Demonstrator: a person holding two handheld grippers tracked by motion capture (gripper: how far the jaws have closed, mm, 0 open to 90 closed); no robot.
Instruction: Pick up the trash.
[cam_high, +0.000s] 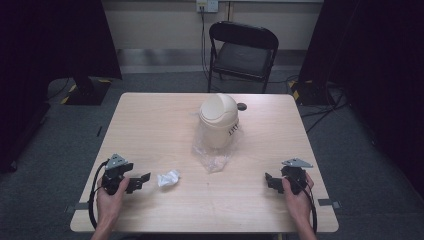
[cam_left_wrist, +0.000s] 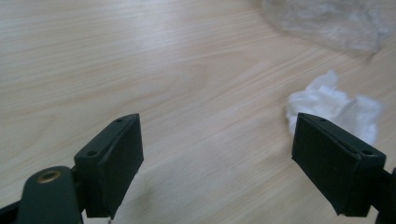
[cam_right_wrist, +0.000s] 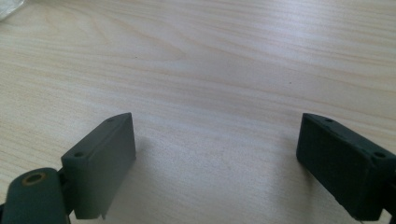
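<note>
A crumpled white paper wad (cam_high: 168, 178) lies on the wooden table (cam_high: 150, 125), just right of my left gripper (cam_high: 141, 181). In the left gripper view the wad (cam_left_wrist: 334, 105) sits beyond the right-hand jaw, and the left gripper (cam_left_wrist: 217, 158) stands open with bare wood between its jaws. A small cream bin with a domed swing lid (cam_high: 218, 120) stands mid-table on a clear plastic bag (cam_high: 212, 157); the bag's edge (cam_left_wrist: 327, 23) shows at top right. My right gripper (cam_high: 270, 182) rests near the front right, and in its own view the right gripper (cam_right_wrist: 217, 158) is open over bare wood.
A black folding chair (cam_high: 243, 52) stands behind the table's far edge. A small dark disc (cam_high: 242, 106) lies on the table just behind the bin. Black curtains hang at both sides. Bare wood stretches across the table's left half and front.
</note>
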